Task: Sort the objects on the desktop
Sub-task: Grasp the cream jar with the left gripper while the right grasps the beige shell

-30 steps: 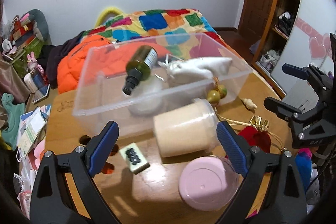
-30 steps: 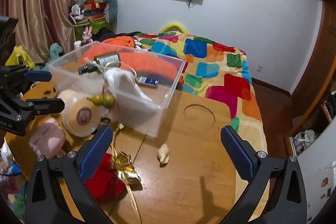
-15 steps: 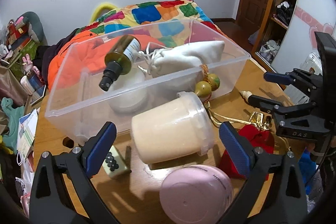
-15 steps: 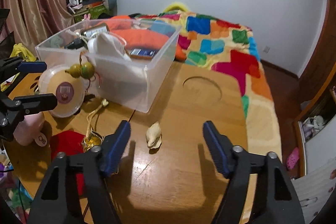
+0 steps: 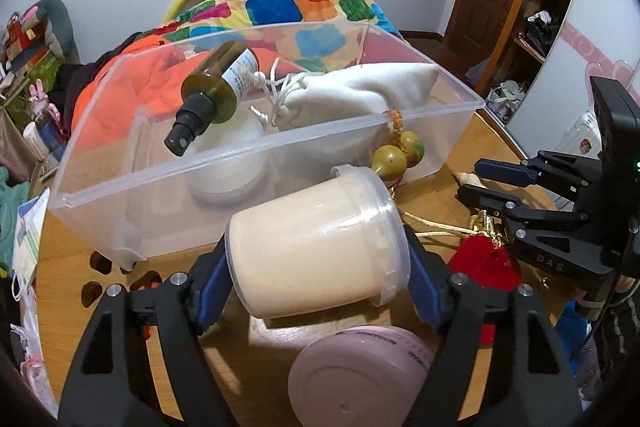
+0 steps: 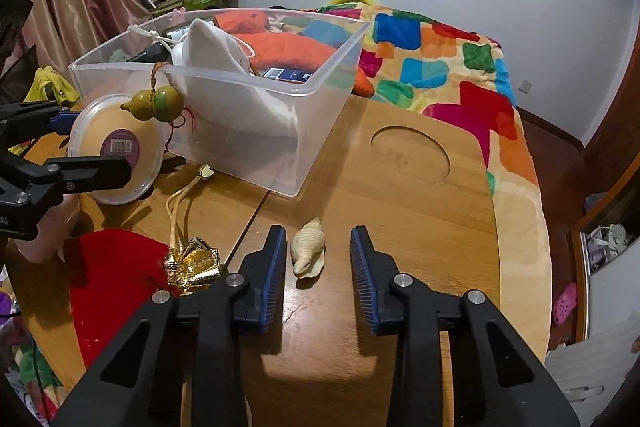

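On the left of the bench point(image 6: 400, 195), the left hand-held gripper point(image 5: 316, 269) straddles the cream tub point(image 5: 316, 247), which lies on its side with its lidded end turned toward the right hand-held gripper's side and its base toward the left edge. Its jaws have just been closing. The blue pads sit at the tub's two ends, so the grasp runs along the tub's long axis; the pads look to be touching or very nearly so, and I cannot tell whether they press yet. The tub lies just in front of the clear bin point(image 5: 260, 163), near that bin's front wall, with a pink lid point(image 5: 360, 375) just below it toward the near edge.

Further right, in the open middle of the bench, the small shell point(image 6: 307, 251) lies flat, its long axis pointing away from the right hand-held gripper point(image 6: 319, 267), roughly in line with the fingers. That gripper's jaws have just been closing too. The shell is between them, close to the left pad and clear of the right, so they are not yet pinching it. This hand is plainly the nearer one to the shell; the bin stands beyond it, up and to the left.
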The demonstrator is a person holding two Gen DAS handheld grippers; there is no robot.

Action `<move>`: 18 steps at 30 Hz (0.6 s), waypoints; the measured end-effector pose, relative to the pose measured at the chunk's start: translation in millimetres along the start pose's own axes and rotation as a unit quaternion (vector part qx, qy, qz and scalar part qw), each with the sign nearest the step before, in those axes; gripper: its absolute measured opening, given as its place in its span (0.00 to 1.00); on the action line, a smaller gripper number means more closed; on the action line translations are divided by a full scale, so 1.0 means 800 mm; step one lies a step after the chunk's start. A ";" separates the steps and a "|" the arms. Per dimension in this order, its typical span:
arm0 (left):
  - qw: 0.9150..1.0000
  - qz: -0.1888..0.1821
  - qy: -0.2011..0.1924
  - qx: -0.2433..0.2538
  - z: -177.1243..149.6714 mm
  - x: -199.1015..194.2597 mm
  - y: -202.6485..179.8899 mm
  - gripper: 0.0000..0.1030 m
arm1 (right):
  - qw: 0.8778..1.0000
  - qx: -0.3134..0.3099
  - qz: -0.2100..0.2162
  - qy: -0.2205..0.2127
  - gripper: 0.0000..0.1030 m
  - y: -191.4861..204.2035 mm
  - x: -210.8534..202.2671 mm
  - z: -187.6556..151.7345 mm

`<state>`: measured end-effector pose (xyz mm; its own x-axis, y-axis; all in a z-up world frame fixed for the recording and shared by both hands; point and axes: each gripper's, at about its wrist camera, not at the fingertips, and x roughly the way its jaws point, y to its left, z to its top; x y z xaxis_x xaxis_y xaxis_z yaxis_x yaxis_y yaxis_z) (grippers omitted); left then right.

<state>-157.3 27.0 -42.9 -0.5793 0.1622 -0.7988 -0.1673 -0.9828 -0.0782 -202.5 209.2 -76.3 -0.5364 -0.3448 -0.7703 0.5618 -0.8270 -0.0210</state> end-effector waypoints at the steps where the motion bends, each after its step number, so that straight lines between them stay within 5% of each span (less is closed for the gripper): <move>1: 1.000 -0.002 0.000 -0.003 -0.001 0.000 0.001 0.72 | 1.000 -0.001 0.001 0.000 0.28 0.001 0.000 0.000; 9: 1.000 -0.014 -0.008 -0.025 -0.005 0.001 0.005 0.70 | 1.000 0.015 0.007 0.001 0.16 -0.003 0.002 0.001; 18: 0.998 -0.026 -0.015 -0.050 -0.007 -0.002 0.012 0.68 | 1.000 0.013 0.009 -0.003 0.16 0.001 0.000 0.001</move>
<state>-153.9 17.2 -45.7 -0.5965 0.2134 -0.7737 -0.1182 -0.9768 -0.1783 -202.3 208.3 -75.8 -0.5297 -0.3625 -0.7669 0.5548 -0.8319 0.0101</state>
